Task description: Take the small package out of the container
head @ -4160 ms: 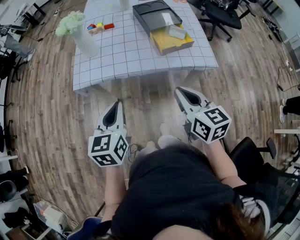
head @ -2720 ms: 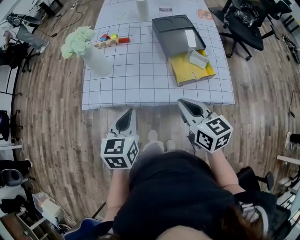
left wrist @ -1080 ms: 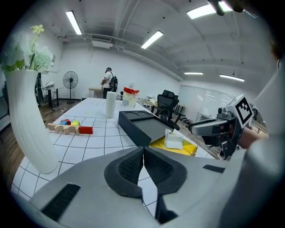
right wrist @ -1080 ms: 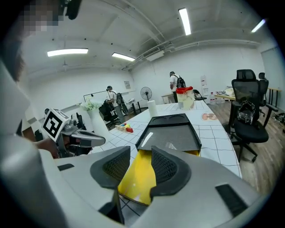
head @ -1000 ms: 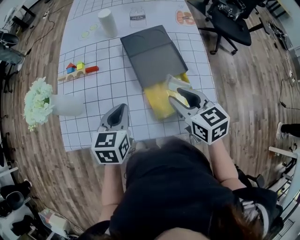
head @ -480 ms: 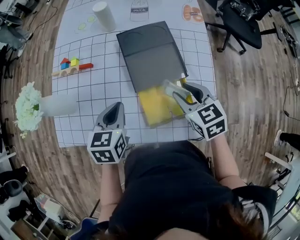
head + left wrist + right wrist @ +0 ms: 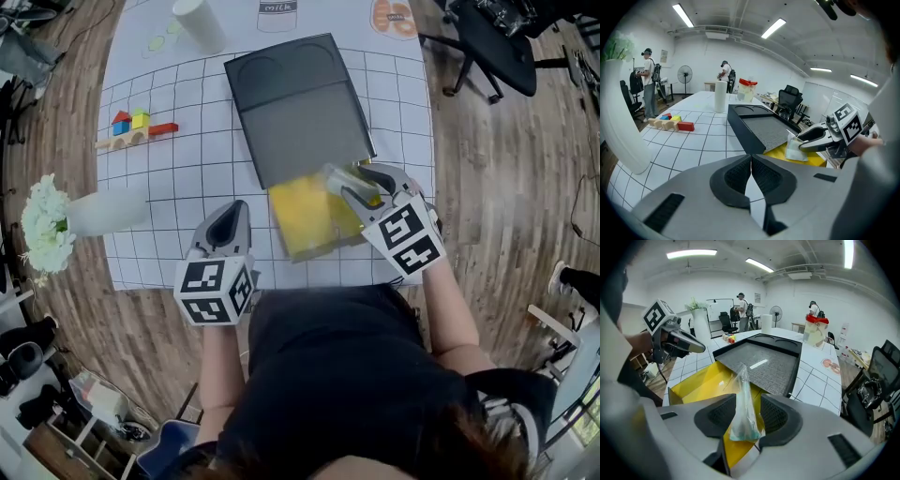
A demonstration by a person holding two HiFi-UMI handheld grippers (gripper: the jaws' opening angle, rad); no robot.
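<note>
A small clear plastic package [image 7: 742,397] stands pinched between the jaws of my right gripper [image 7: 744,417], which is shut on it. In the head view the right gripper [image 7: 345,184] holds the package [image 7: 335,174] over the right end of the yellow container [image 7: 302,217]. The container sticks out from under a black tray-like lid [image 7: 292,103] on the gridded table. The left gripper view shows the package [image 7: 794,150] above the yellow container [image 7: 813,160]. My left gripper [image 7: 234,208] hovers at the table's near edge, left of the container, shut and holding nothing.
A white vase with flowers [image 7: 70,217] lies at the table's left edge. Toy blocks [image 7: 136,126] and a white cup [image 7: 199,21] sit farther back on the left. An office chair [image 7: 497,37] stands right of the table. People stand in the far background.
The table has come close. My right gripper reached over the yellow container and closed on the package. The left gripper came up to the table's near edge and stayed shut.
</note>
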